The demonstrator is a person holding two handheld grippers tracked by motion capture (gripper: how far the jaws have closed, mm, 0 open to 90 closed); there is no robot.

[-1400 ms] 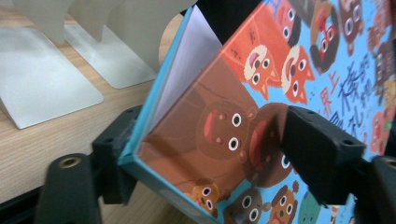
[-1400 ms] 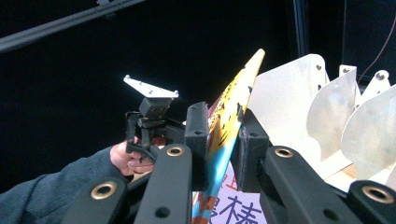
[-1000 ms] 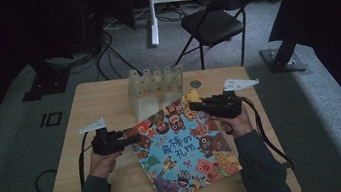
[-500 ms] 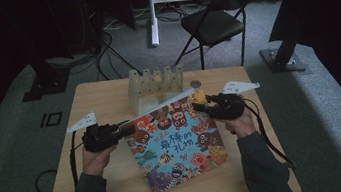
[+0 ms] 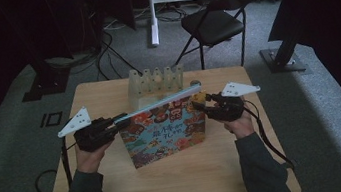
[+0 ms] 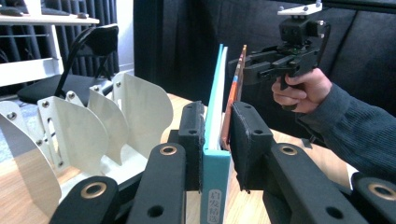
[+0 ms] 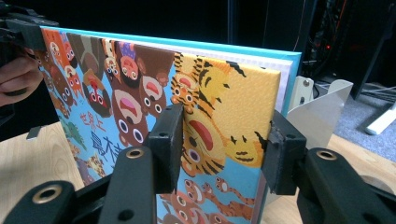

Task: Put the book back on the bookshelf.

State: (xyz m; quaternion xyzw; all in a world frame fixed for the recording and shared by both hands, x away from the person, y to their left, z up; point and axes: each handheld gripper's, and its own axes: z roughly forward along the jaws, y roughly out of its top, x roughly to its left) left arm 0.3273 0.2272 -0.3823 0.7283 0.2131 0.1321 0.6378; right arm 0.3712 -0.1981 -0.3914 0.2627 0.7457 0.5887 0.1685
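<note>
1. A big flat picture book with a bright blue cover full of cartoon animals (image 5: 165, 129) is standing up on its edge on the light wooden table (image 5: 171, 187), near the middle.
2. In the high view the book leans back a little, so its cover faces the person and its top edge shows as a thin pale blue line.
3. The left gripper (image 5: 114, 125), black with a grey three-cornered plate on top, holds the book at its top left corner.
4. In the left gripper view its two black pads (image 6: 250, 140) are squeezed onto the book, one on each side, with the teal spine between them.
5. The right gripper (image 5: 199, 105), also black with a grey plate, holds the book at its top right corner.
6. In the right gripper view its jaws are closed on the corner where a yellow tiger is drawn, one pad in front of the cover and one behind.
7. The person's left hand (image 5: 88, 155) and right hand (image 5: 238, 123) each grip a handle, and dark sleeves come in from the bottom of the high view.
8. Just behind the book stands a cream plastic rack with rounded upright dividers (image 5: 155, 82).
9. A black folding chair (image 5: 216, 21) stands on the grey floor past the table.
10. Black cables lie on the floor at the far left.
</note>
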